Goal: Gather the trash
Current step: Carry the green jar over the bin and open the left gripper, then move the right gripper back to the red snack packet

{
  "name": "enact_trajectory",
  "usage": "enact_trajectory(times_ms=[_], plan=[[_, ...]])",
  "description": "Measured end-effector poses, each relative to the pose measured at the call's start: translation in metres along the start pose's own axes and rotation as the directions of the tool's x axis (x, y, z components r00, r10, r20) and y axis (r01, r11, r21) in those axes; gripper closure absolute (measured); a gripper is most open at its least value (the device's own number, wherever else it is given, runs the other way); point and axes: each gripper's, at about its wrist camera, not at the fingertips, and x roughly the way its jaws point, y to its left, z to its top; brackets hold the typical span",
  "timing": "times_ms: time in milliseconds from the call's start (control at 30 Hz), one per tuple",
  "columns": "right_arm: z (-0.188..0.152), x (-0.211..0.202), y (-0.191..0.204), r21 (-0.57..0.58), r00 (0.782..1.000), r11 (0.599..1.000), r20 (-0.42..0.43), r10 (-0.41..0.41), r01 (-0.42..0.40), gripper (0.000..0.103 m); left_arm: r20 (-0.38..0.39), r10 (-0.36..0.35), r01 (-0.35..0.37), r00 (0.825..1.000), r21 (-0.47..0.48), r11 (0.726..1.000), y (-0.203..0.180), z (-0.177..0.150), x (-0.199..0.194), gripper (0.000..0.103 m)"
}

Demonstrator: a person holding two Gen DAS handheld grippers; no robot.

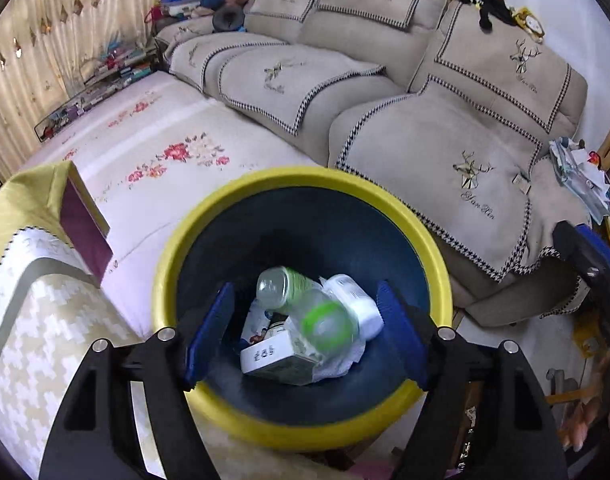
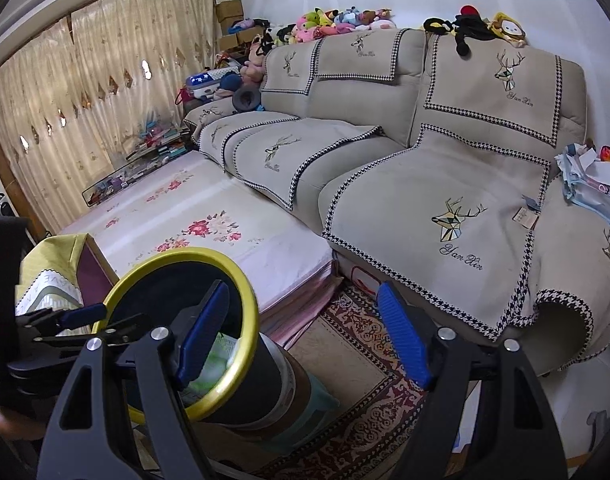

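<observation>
Trash bin (image 1: 305, 184), yellow-rimmed with a dark blue inside, at lower centre of the left wrist view, beside a floral mat (image 1: 153, 152) and a beige sofa (image 1: 445, 120). Inside, at the bottom: a clear plastic bottle (image 1: 281, 286) with a green label, a blurred green-ringed clear bottle (image 1: 329, 324), a white container (image 1: 357, 300), a small white carton (image 1: 273, 356), crumpled tissue. Left gripper (image 1: 305, 332) above the bin mouth, blue pads spread wide, nothing between them. Right gripper's tip at the right edge.

Right wrist view: same bin (image 2: 241, 300) at lower left, standing on a patterned rug (image 2: 365, 380). Right gripper (image 2: 301, 336) released, jaws wide apart and empty, left pad over the bin rim. Left gripper (image 2: 93, 320) at far left, over the bin. Plush toys (image 2: 325, 24) along the sofa back, upper centre.
</observation>
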Motion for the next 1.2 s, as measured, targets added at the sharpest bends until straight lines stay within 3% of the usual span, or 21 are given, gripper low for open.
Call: enact_trajectory(times_ms=[133,267,400,500,600,667,700,800,900,1033,1133,1200], plan=[[-0.002,-0.003,0.007,-0.011,1.0,1.0,0.001,0.017,-0.016,0.03,0.093,0.009,-0.005,0.996,-0.044,0.999,0.023,-0.019,-0.051,0.021],[-0.005,-0.003,0.022,-0.029,0.999,0.999,-0.011,0.043,-0.043,0.03,0.204,0.064,-0.043,0.977,-0.103,0.994,0.058,-0.051,-0.112,0.015],[-0.01,-0.005,0.044,-0.064,0.997,0.995,-0.021,0.07,-0.071,0.03,0.301,0.169,-0.114,0.939,-0.192,0.975,0.104,-0.097,-0.174,0.011],[-0.015,-0.007,0.067,-0.098,0.995,0.99,-0.035,0.097,-0.1,0.03,0.337,0.279,-0.19,0.899,-0.271,0.943,0.141,-0.137,-0.218,0.01],[-0.021,-0.008,0.09,-0.135,0.991,0.982,-0.054,0.122,-0.129,0.03,0.333,0.398,-0.278,0.855,-0.353,0.893,0.178,-0.18,-0.256,0.01],[-0.026,-0.009,0.111,-0.163,0.988,0.975,-0.066,0.142,-0.151,0.03,0.308,0.481,-0.342,0.821,-0.409,0.846,0.204,-0.211,-0.279,0.01],[-0.029,-0.01,0.122,-0.179,0.986,0.97,-0.072,0.152,-0.163,0.03,0.29,0.527,-0.374,0.799,-0.446,0.813,0.219,-0.229,-0.292,0.01],[-0.037,-0.013,0.158,-0.223,0.977,0.952,-0.096,0.191,-0.208,0.03,0.245,0.605,-0.424,0.757,-0.521,0.741,0.252,-0.268,-0.318,0.01],[-0.047,-0.019,0.198,-0.271,0.965,0.927,-0.123,0.233,-0.259,0.03,0.19,0.681,-0.454,0.707,-0.617,0.643,0.293,-0.314,-0.348,0.01],[-0.065,-0.033,0.265,-0.355,0.933,0.864,-0.186,0.309,-0.357,0.03,0.136,0.747,-0.474,0.651,-0.695,0.54,0.336,-0.364,-0.372,0.009],[-0.081,-0.048,0.313,-0.413,0.902,0.802,-0.237,0.362,-0.43,0.03,0.086,0.779,-0.481,0.621,-0.744,0.465,0.351,-0.383,-0.374,0.009],[-0.095,-0.06,0.349,-0.436,0.858,0.74,-0.302,0.415,-0.512,0.03,0.036,0.794,-0.488,0.607,-0.772,0.408,0.361,-0.393,-0.373,0.009]])
